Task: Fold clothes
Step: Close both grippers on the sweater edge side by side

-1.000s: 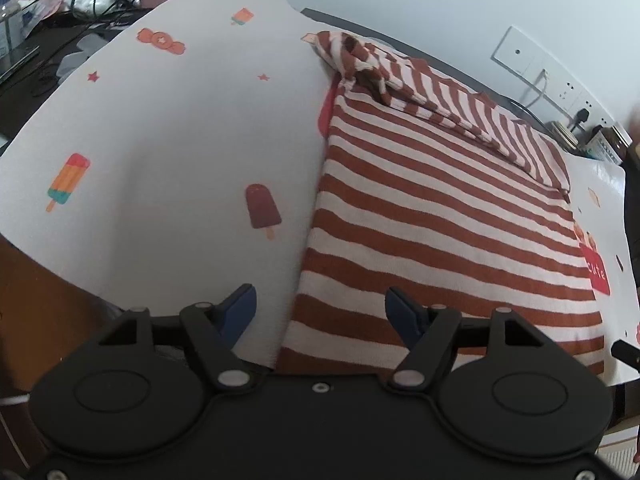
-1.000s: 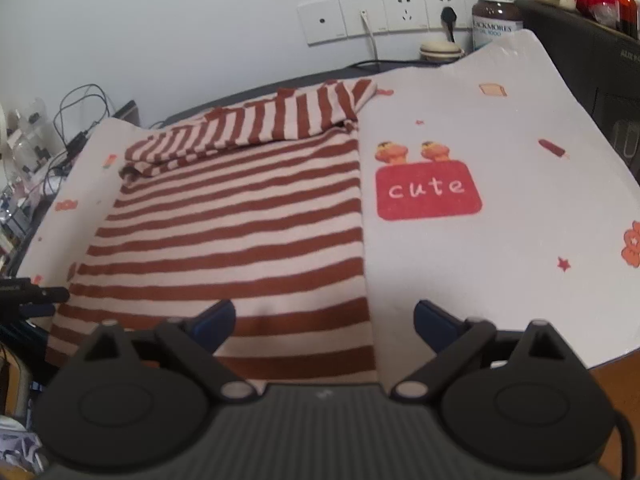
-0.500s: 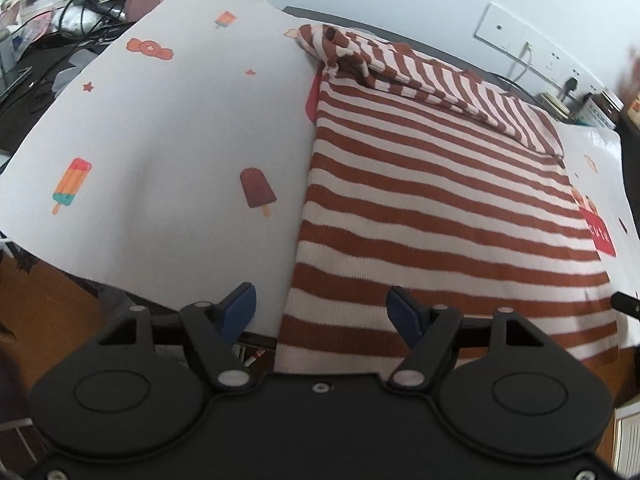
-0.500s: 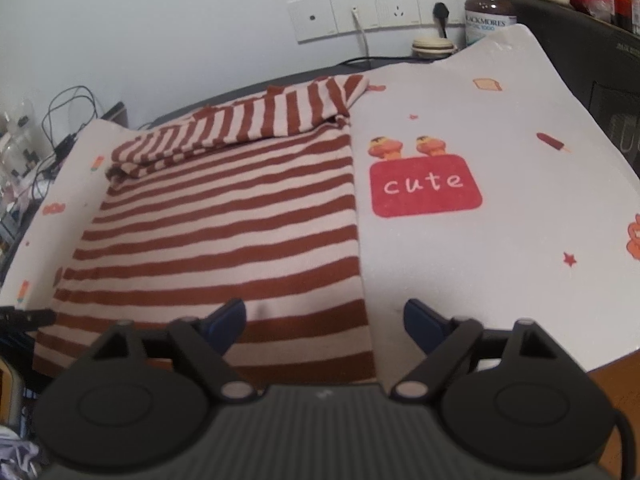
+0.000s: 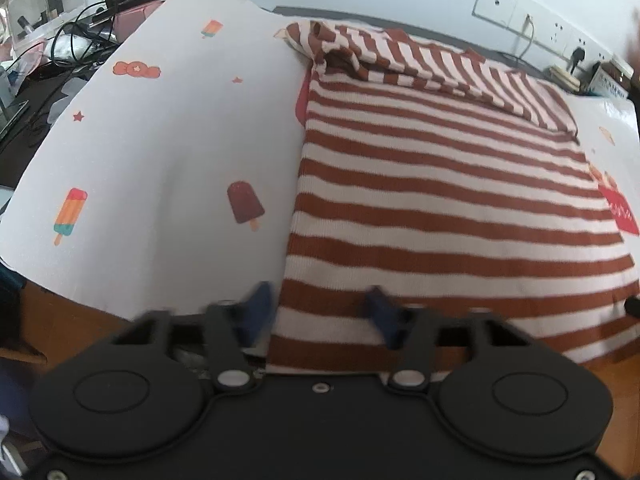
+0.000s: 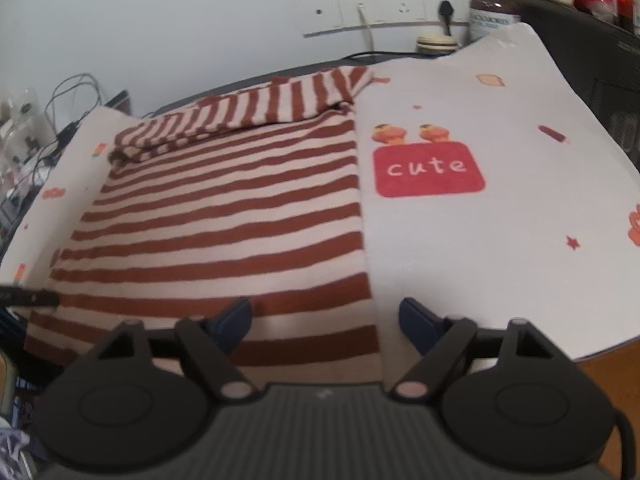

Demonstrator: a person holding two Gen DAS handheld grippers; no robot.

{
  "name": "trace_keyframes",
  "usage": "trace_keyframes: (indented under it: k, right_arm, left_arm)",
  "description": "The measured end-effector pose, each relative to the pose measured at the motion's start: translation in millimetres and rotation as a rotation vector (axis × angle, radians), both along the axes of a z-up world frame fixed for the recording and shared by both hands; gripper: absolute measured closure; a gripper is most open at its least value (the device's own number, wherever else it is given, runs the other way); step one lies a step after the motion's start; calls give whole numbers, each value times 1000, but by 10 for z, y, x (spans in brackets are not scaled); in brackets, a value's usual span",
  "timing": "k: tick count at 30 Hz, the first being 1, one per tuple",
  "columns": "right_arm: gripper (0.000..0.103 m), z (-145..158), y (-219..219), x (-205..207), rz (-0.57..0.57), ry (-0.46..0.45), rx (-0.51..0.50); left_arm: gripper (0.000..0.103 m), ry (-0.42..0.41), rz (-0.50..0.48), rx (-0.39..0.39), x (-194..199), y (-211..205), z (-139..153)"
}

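Right now, both grippers sit at the near hem of the striped shirt (image 5: 452,184), one at each bottom corner. Shirt lies flat on the printed white mat (image 5: 160,152), sleeves folded across its far end, hem hanging just over the mat's near edge. Left gripper (image 5: 320,312): jaws closing, blurred, the shirt's left corner between the blue fingertips (image 5: 260,300); pads not yet pressed together on the cloth. Right gripper (image 6: 326,320): jaws also closing but wide apart, straddling the shirt's right edge, not gripping. Wall sockets (image 6: 384,10) and a brown jar (image 6: 490,10) stand behind the mat. Cables (image 5: 76,36) clutter the left side.
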State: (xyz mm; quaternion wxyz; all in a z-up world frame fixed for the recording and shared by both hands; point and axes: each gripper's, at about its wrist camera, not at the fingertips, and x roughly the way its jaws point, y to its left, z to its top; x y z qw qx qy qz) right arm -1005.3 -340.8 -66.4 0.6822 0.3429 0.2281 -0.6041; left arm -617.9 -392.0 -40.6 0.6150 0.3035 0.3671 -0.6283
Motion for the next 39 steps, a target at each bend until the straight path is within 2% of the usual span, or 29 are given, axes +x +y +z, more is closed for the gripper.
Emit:
trace_keyframes:
  k: [2, 5, 7, 8, 10, 13, 15, 20, 27, 29, 30, 31, 32, 34, 39]
  right_arm:
    - [29, 2, 12, 10, 7, 0, -3]
    - [33, 3, 24, -2, 10, 1, -5]
    - [38, 4, 27, 5, 13, 18, -7]
    - [40, 3, 27, 10, 12, 27, -9]
    - [55, 7, 17, 8, 8, 31, -13]
    - [78, 12, -16, -6, 10, 14, -9]
    - [87, 8, -37, -6, 20, 6, -5]
    - [89, 6, -48, -12, 22, -11, 3]
    - [88, 4, -7, -118, 26, -72, 25]
    - [88, -2, -5, -119, 32, -75, 20]
    - [89, -2, -14, -117, 34, -78, 20]
    - [96, -2, -22, -115, 36, -81, 20]
    - [96, 18, -33, -126, 33, -94, 17]
    - [96, 69, -56, -155, 23, -129, 9]
    - [96, 403, -24, -223, -4, -165, -97]
  left_arm:
    - [63, 16, 12, 4, 7, -24, 3]
    - [70, 13, 10, -2, 7, -28, 4]
    - [82, 31, 7, -7, 35, -21, 2]
    - [93, 67, 9, -2, 66, -20, -2]
    - [94, 133, 37, 10, 128, -18, -13]
    - [95, 144, 43, 9, 141, -6, -13]
    - [96, 142, 39, 7, 132, 6, -12]
    - [92, 206, 86, 19, 213, 14, -25]
    - [93, 187, 61, 29, 182, 43, -18]
    - [96, 172, 53, 21, 158, 48, -10]
    - [97, 174, 56, 20, 155, 47, -3]
    - [97, 177, 59, 18, 154, 47, 4]
    - [97, 203, 84, 10, 191, 47, 28]
    - [97, 225, 107, -28, 250, 69, 116]
    - [97, 251, 58, -190, 289, 170, 419]
